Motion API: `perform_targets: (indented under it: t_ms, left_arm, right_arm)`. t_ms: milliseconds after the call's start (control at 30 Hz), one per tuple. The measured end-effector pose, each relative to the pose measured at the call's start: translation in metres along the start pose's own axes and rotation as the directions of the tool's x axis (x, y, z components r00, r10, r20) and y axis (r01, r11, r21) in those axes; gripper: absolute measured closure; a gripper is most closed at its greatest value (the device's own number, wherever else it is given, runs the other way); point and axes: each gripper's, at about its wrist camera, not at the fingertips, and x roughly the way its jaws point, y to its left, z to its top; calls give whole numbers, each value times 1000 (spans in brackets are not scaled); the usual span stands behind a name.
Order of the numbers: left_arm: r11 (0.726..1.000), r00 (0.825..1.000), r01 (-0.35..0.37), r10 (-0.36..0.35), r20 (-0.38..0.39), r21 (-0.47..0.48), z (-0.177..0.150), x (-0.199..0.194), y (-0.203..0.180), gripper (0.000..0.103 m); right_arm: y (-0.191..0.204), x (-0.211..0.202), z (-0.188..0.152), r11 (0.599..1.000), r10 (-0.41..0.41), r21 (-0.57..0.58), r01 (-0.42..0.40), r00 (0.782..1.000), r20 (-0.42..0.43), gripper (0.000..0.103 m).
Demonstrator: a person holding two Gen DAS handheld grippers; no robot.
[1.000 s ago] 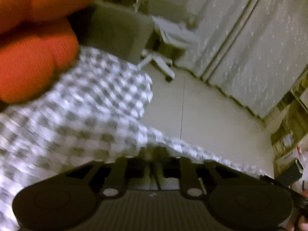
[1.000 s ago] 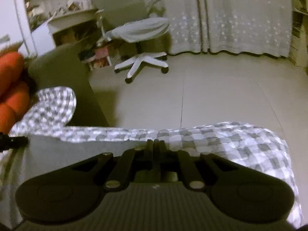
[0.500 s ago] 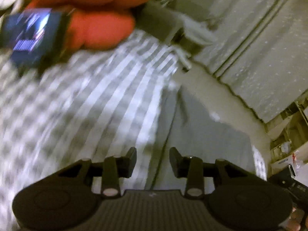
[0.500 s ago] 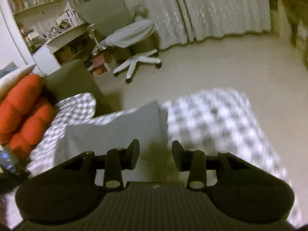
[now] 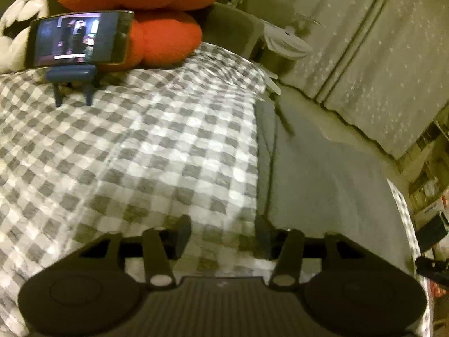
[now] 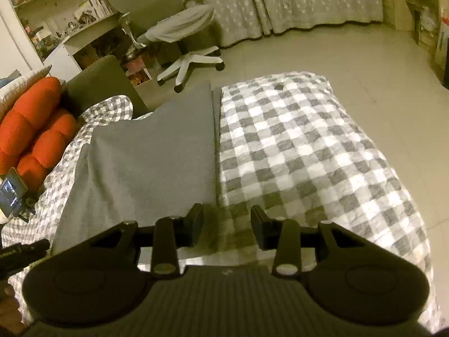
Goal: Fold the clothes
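Note:
A grey garment [image 6: 151, 163] lies folded flat on the grey-and-white checked bedcover [image 6: 294, 151], with a straight edge on its right side. My right gripper [image 6: 226, 226] hovers open over the garment's near right corner, and only bedcover shows between its fingers. In the left wrist view the same garment [image 5: 322, 185] fills the right half. My left gripper [image 5: 223, 236] is beside the garment's left edge above the checked cover [image 5: 140, 151]. Its jaws are opening and nothing is between them.
A phone [image 5: 80, 39] with a lit screen stands on a blue holder at the head of the bed, against red cushions [image 5: 157, 36]. Beyond the bed are a white office chair [image 6: 185, 42], curtains [image 6: 308, 0] and bare floor [image 6: 350, 50].
Both grippers were shut a second ago and now stand open. Both views have swung across the bed, and the grey garment now lies flat on the cover.

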Motion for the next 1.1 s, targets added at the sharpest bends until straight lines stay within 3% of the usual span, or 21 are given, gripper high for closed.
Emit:
perform_targets:
  t_ms: [300, 500, 700, 767, 800, 933, 1000, 1100]
  left_arm:
    - [998, 998, 55, -55, 4, -16, -1, -1, -2, 47]
    - [994, 995, 102, -101, -13, 48, -5, 11, -20, 47]
    - [984, 995, 95, -90, -41, 148, -7, 27, -40, 50]
    - [982, 994, 103, -96, -52, 157, -9, 30, -40, 68]
    - [981, 993, 111, -103, -60, 159, -9, 31, -40, 71]
    - [981, 992, 119, -112, -55, 152, -8, 31, -38, 94]
    - [983, 991, 130, -124, -49, 128, -8, 29, -35, 97]
    - [982, 988, 155, -154, -17, 110, -9, 17, -30, 98]
  right_arm:
    - [0, 5, -1, 999, 36, -2, -36, 999, -13, 61]
    - [-9, 4, -4, 998, 62, 17, -61, 998, -16, 61]
    - [-11, 4, -5, 993, 114, 33, -113, 993, -20, 61]
    - [-8, 5, -5, 993, 118, 15, -118, 993, -19, 61]
    - [-5, 7, -6, 993, 116, -3, -116, 993, -20, 62]
    - [9, 14, -10, 991, 101, -81, -103, 995, -22, 84]
    - [11, 15, -10, 990, 103, -97, -103, 995, -8, 95]
    - [11, 14, -11, 989, 107, -108, -106, 994, 11, 96]
